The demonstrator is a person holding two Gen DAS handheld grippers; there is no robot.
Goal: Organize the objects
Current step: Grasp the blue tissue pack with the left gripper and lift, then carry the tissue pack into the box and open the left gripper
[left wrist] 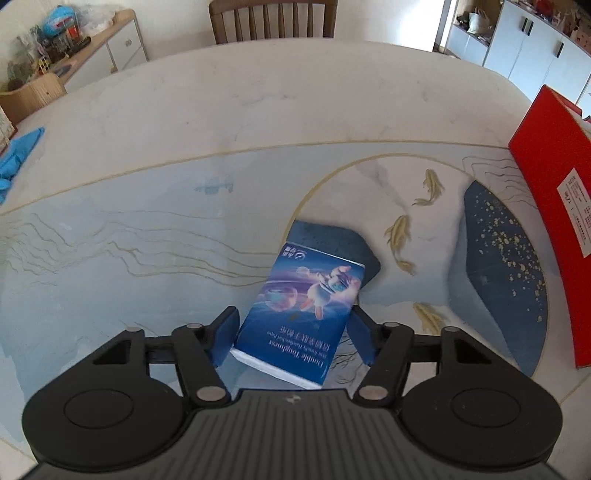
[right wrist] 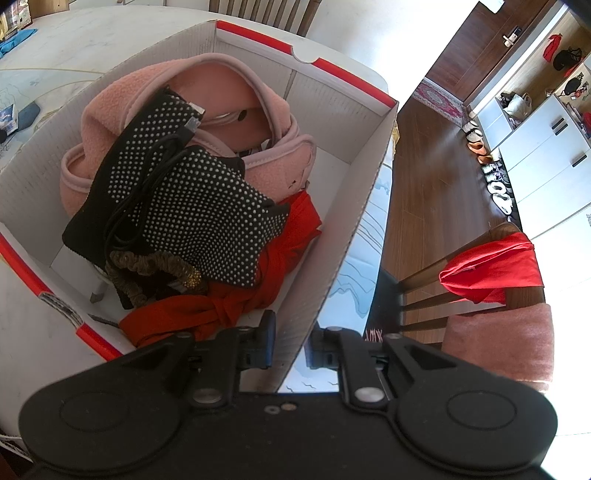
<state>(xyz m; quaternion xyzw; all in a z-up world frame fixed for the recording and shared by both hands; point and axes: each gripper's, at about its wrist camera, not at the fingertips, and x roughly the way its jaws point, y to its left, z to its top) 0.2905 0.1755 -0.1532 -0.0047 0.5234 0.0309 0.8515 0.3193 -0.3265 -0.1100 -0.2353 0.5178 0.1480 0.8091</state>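
A blue tissue pack (left wrist: 310, 295) with a cartoon print lies on the patterned table (left wrist: 147, 221), sitting between the fingers of my left gripper (left wrist: 291, 339). Both blue pads touch its long sides, so the gripper is shut on it. At the right edge stands the red cardboard box (left wrist: 546, 192). My right gripper (right wrist: 291, 345) is shut on that box's white side wall (right wrist: 354, 192), one finger inside and one outside. In the box lie pink fleece (right wrist: 122, 99), black dotted gloves (right wrist: 207, 206), a black cable (right wrist: 147, 177), a brown scrunchie (right wrist: 147, 266) and red cloth (right wrist: 288, 251).
A blue cloth (left wrist: 18, 155) lies at the table's far left edge. A wooden chair (left wrist: 273, 18) stands behind the table and a cluttered sideboard (left wrist: 92, 44) at the back left. Right of the box, the table edge drops to wood floor, where a chair holds a red cloth (right wrist: 487, 269).
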